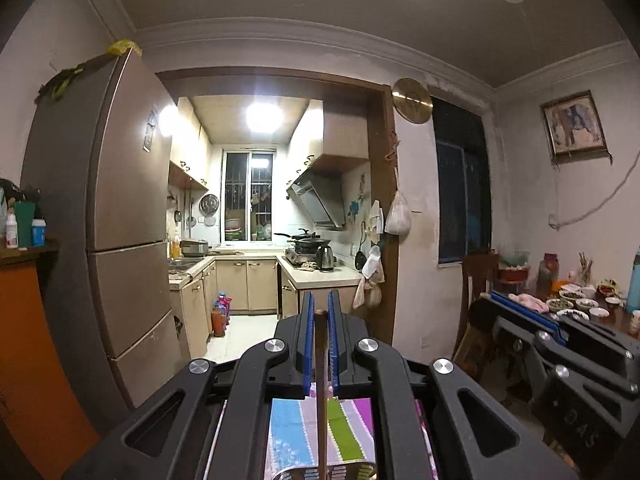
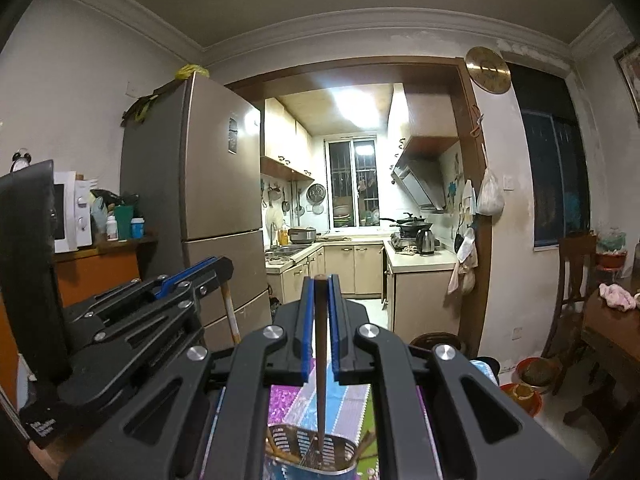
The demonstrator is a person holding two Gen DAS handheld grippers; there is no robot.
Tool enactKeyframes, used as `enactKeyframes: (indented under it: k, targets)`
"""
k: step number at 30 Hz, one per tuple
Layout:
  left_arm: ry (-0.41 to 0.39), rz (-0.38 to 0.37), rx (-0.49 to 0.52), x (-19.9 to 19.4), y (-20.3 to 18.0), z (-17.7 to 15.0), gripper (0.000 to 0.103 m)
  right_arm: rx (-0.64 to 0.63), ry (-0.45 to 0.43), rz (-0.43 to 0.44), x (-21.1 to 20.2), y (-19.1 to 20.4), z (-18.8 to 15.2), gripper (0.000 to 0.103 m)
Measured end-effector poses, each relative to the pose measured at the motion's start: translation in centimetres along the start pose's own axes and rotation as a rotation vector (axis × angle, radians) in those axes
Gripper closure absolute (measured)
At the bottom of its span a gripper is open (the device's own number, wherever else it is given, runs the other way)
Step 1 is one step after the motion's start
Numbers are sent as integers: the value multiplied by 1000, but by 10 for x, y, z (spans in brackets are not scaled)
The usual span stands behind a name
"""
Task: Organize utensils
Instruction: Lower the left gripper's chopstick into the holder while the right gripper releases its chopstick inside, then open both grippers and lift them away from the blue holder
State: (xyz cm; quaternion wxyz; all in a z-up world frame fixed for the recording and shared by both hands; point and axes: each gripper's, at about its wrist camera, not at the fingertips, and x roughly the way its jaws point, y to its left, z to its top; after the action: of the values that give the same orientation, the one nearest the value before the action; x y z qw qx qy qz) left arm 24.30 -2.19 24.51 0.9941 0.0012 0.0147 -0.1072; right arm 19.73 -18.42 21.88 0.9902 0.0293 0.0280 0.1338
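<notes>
My left gripper (image 1: 320, 305) is shut on a wooden chopstick (image 1: 320, 380) that hangs down to the metal utensil holder (image 1: 320, 474) at the bottom edge. My right gripper (image 2: 320, 289) is shut on a dark tapered chopstick (image 2: 321, 368), whose tip reaches into the perforated metal utensil holder (image 2: 308, 450) below. The holder stands on a striped cloth (image 2: 348, 400). The left gripper also shows in the right wrist view (image 2: 216, 266), and the right gripper shows in the left wrist view (image 1: 520, 308).
A tall fridge (image 1: 120, 220) stands at the left. A kitchen opens ahead through a doorway (image 1: 276, 240). A wooden table (image 1: 616, 320) with several small bowls and a chair (image 2: 576, 280) stand at the right. A microwave (image 2: 72, 212) sits on an orange cabinet at the left.
</notes>
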Motion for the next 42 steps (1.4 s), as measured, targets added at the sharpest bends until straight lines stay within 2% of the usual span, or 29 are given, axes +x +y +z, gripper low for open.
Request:
enactKeyframes:
  k: [5, 11, 17, 20, 22, 24, 27, 32, 34, 36, 38, 42]
  targets:
    - [10, 2, -28, 28, 8, -20, 95, 31, 40, -6, 31, -9, -22, 97]
    - [96, 15, -40, 55, 17, -69, 95, 67, 124, -16, 63, -13, -70, 97]
    - [169, 35, -44, 65, 22, -108, 95, 79, 199, -18, 79, -7, -114, 97]
    - [193, 50, -26, 63, 24, -121, 95, 77, 234, -3, 83, -4, -123, 95]
    - [196, 58, -16, 61, 26, -122, 93, 62, 229, -20, 81, -1, -122, 92]
    - [170, 66, -23, 52, 29, -113, 93, 67, 195, -16, 69, -1, -111, 92]
    - [82, 62, -59, 25, 37, -84, 92, 73, 112, -12, 41, -7, -84, 92]
    - [-98, 86, -49, -50, 39, -33, 81, 71, -25, -22, -22, -23, -38, 88]
    - [-133, 85, -16, -78, 34, -26, 78, 63, -74, -37, -55, -32, -25, 84]
    - [-144, 80, 39, -112, 27, -27, 76, 46, -109, -51, -88, -41, -18, 82]
    - [-125, 71, 80, -135, 20, -35, 74, 27, -119, -84, -119, -48, -17, 72]
    - [-47, 80, 218, -185, 4, -78, 68, -27, -78, -153, -176, -60, -37, 64]
